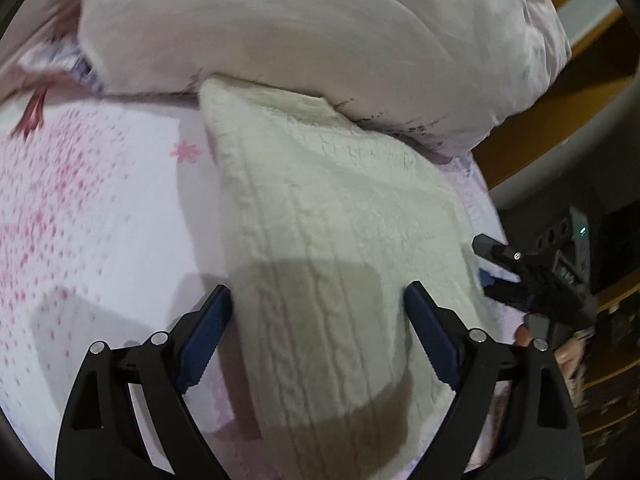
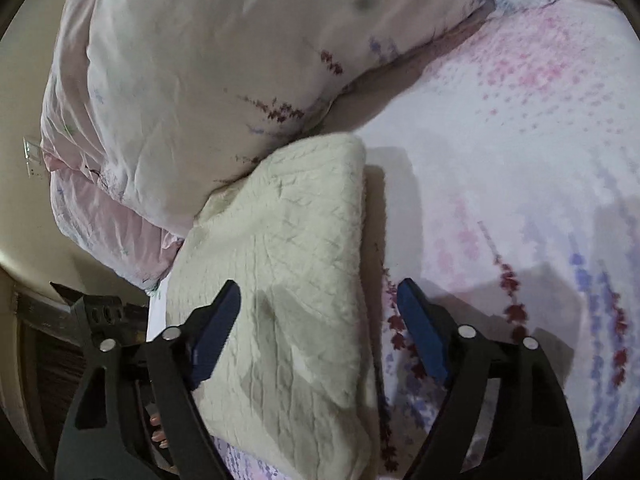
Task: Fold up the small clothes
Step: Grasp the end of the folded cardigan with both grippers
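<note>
Lying folded on the bed [image 1: 100,220] against the duvet [image 1: 280,20], the knit [image 1: 340,220] looks soft, thick, light; both tools, left [image 1: 318,334] and right [image 2: 320,330], gape empty above; best pinched at an edge.

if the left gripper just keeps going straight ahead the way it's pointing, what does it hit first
Most likely the cream knit garment. The left gripper is open, and the knit lies directly between and ahead of its fingers. Past that sits the bunched floral duvet. How high the gripper is above the knit is hard to judge.
</note>
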`<state>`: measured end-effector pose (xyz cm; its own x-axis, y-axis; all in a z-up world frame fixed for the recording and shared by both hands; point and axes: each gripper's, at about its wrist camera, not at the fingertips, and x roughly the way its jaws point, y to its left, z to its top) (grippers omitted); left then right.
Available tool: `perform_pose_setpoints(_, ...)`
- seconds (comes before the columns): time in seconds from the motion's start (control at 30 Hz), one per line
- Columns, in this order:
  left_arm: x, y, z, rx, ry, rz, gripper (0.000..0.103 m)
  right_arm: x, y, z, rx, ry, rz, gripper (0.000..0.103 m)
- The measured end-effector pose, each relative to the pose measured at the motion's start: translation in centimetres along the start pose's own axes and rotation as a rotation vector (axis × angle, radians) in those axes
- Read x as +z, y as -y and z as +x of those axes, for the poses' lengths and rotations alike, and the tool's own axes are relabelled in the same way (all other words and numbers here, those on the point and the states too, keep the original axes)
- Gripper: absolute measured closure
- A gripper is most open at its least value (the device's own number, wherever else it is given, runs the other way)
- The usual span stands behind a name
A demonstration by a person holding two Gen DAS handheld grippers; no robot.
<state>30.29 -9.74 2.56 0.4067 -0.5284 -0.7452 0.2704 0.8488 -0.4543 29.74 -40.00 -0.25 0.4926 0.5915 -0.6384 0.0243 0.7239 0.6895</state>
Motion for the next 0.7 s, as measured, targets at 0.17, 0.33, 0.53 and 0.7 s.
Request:
perform_pose_setpoints(0.17, 0.3, 1.6, 1.2, 0.073, 0.014, 0.076, 0.012, -0.2, -0.2, 1.2, 0.053, -0.046, -0.012, 0.041)
perform_pose_setpoints(0.33, 0.9, 1.6, 1.9, 0.069, 0.014, 0.087, 0.012, -0.4, -0.2, 1.5, 0.082, -0.048, -0.012, 0.042)
perform_pose_setpoints(0.53, 1.0, 1.3, 1.6, 0.064, 0.019, 0.084, 0.012, -0.4, -0.6, 1.7, 0.087, -0.046, -0.017, 0.045)
perform_pose_setpoints(0.7, 0.8, 1.0, 1.0, 0.062, 0.02, 0.079, 0.015, -0.4, -0.4, 2.1, 0.098, -0.056, -0.004, 0.061)
